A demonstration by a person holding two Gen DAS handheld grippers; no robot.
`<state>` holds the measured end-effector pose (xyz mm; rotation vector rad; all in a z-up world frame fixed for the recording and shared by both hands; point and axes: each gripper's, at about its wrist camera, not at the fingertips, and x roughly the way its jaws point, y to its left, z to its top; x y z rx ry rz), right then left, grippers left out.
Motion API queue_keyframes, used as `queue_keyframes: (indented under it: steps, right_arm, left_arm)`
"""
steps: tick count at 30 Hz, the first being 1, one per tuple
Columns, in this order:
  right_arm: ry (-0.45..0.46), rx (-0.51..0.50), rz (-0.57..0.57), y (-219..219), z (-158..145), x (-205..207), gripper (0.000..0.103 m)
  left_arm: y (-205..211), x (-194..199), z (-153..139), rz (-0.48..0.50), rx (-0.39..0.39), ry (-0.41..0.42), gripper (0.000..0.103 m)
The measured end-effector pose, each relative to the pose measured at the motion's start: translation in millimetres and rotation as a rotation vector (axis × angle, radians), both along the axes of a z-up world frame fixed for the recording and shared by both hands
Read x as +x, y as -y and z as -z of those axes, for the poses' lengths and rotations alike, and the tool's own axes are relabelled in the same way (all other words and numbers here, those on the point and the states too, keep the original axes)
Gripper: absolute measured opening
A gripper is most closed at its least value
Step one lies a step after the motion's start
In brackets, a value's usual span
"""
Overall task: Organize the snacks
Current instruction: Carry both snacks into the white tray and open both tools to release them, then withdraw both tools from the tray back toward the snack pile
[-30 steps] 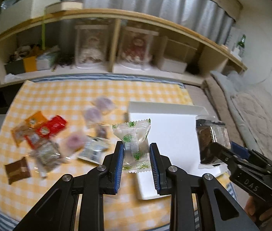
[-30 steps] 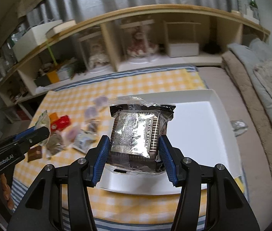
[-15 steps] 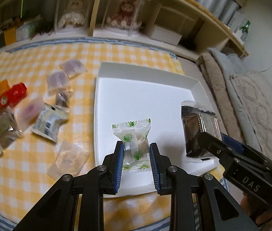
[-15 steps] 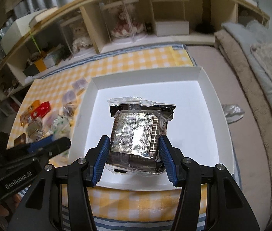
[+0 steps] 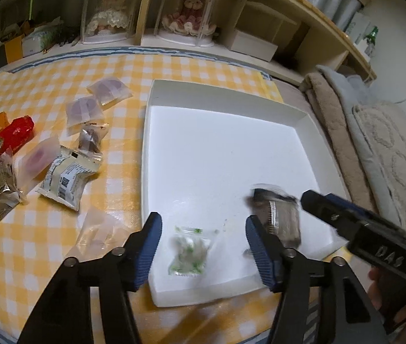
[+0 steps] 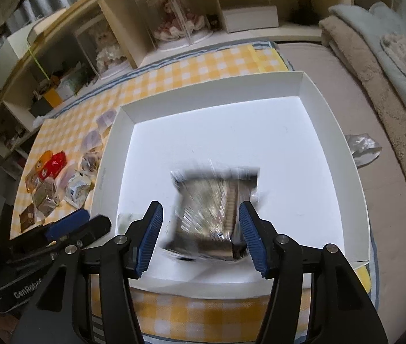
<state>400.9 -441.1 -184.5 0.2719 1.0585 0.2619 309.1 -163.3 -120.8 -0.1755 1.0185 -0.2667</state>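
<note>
We look first at the surface with the yellow and white checked cloth (image 5: 59, 68). On it, ahead of both pairs of fingers, stands the wide white shallow cardboard tray (image 5: 145, 132).

In the near part of this tray are two snacks. The larger one is the dark snack in silver and clear foil wrapper (image 6: 211, 209); it is blurred and sits between the fingers of our right gripper (image 6: 200, 229), which stand spread apart with a gap on the left side, so we judge it is released and dropping onto the tray floor. The smaller one is the small clear packet with green print (image 5: 190, 253). It lies on the tray floor between the fingers of our left gripper (image 5: 203, 243), which are wide apart and do not touch it.

The coming move turns on the pile of loose wrapped snacks (image 5: 62, 177). It lies to the left of the left fingers, outside the tray wall, and well apart from the right fingers. So we think our left hand is nearer to take the next piece, for example the white packet with barcode, whose long axis runs slanted away to the right.
</note>
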Motion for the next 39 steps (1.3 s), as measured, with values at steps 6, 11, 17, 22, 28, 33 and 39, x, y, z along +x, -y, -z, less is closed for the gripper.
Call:
queue_keyframes:
  steps: [6,11,17,22,28,33,39]
  right_arm:
    - [-0.002,-0.002,-0.001,3,-2,-5,0.081]
    - [-0.01,-0.016,-0.002,1,-4,-9,0.103]
    - [-0.009,-0.039,-0.023,-5,-9,-16,0.103]
    - [-0.011,-0.041,-0.014,-5,-14,-21,0.103]
    - [0.001,-0.058,0.009,-3,-22,-29,0.103]
    - [0.018,-0.093,0.009,-4,-32,-36,0.103]
    - [0.061,-0.105,-0.002,-5,-52,-48,0.103]
  left_arm:
    - [-5,-13,-3,-0.012,0.011,-0.002,0.071]
    - [-9,-25,-13,-0.016,0.023,0.018,0.077]
    - [-16,-35,-25,-0.027,0.042,0.04,0.088]
    - [-25,-44,-35,-0.033,0.047,0.042,0.099]
    - [-36,-52,-51,-0.033,0.042,0.05,0.103]
    - [-46,-62,-68,-0.025,0.05,0.076,0.103]
    - [-62,-78,-88,-0.017,0.065,0.109,0.103]
